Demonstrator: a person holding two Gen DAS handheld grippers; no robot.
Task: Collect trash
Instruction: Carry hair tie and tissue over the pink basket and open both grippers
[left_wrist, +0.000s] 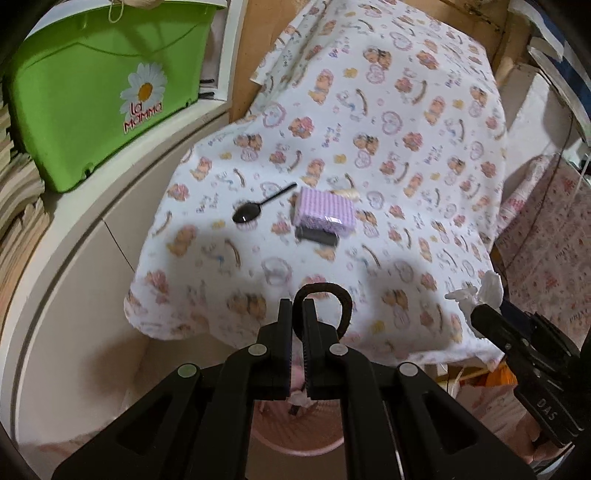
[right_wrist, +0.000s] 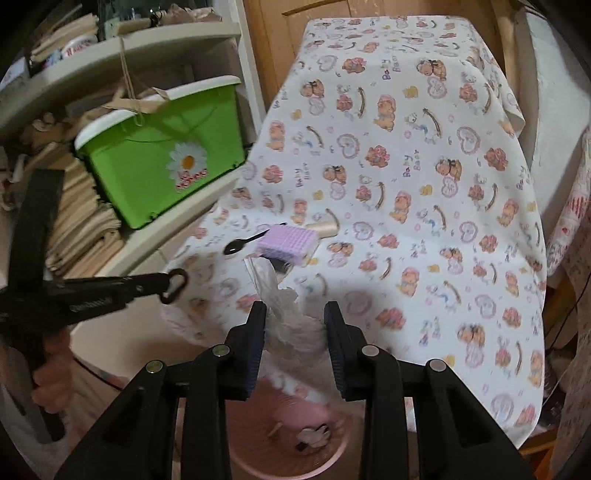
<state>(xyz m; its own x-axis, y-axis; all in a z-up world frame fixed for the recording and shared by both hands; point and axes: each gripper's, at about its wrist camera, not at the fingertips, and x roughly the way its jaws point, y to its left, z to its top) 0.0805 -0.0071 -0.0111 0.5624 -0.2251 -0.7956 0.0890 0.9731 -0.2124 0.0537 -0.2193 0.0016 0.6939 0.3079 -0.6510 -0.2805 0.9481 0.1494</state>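
Observation:
My left gripper (left_wrist: 297, 304) is shut on a black hair tie (left_wrist: 334, 295), held over the pink bin (left_wrist: 295, 439) below the table's front edge; it also shows in the right wrist view (right_wrist: 173, 285). My right gripper (right_wrist: 294, 310) is closed around a crumpled clear plastic bag (right_wrist: 291, 325), above the pink bin (right_wrist: 288, 458); the bag also shows in the left wrist view (left_wrist: 480, 291). On the bear-print tablecloth (left_wrist: 406, 147) lie a black plastic spoon (left_wrist: 258, 208), a purple box (left_wrist: 323, 214) and a small dark item (left_wrist: 317, 235).
A green "La Mamma" box (left_wrist: 92, 99) sits on a white shelf at the left, beside stacked papers (left_wrist: 18, 206). A thread spool (right_wrist: 325, 227) lies behind the purple box. The bin holds some scraps (right_wrist: 314, 435).

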